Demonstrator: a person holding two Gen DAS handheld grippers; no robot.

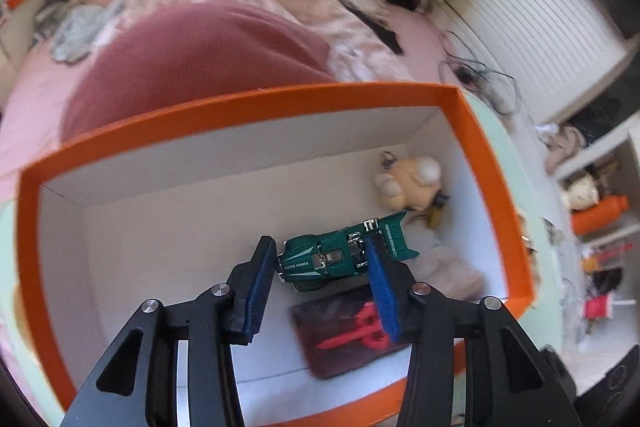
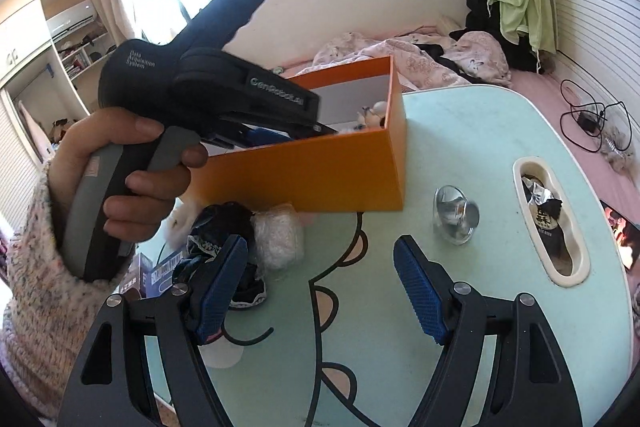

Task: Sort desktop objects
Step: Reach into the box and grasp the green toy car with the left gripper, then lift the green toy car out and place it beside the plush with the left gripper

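In the left wrist view my left gripper [image 1: 320, 247] hangs inside an orange box [image 1: 240, 107] with white walls, its blue pads shut on a green toy car [image 1: 320, 261] gripped at nose and rear. Under it lie red scissors [image 1: 360, 331] on a dark card, and a pale doll [image 1: 408, 183] rests in the far right corner. From the right wrist view, a hand holds the left gripper [image 2: 208, 95] with its fingers dipped into the orange box [image 2: 312, 175]. My right gripper [image 2: 320, 247] stands open above the mint table [image 2: 480, 131], nothing between its pads.
Before the box lie a dark cloth bundle [image 2: 224, 227], a white plastic wad [image 2: 276, 235] and a blue barcoded packet [image 2: 160, 271]. A shiny metal piece [image 2: 454, 215] stands right of them. A slot [image 2: 550, 219] in the table holds small items. A bed lies behind.
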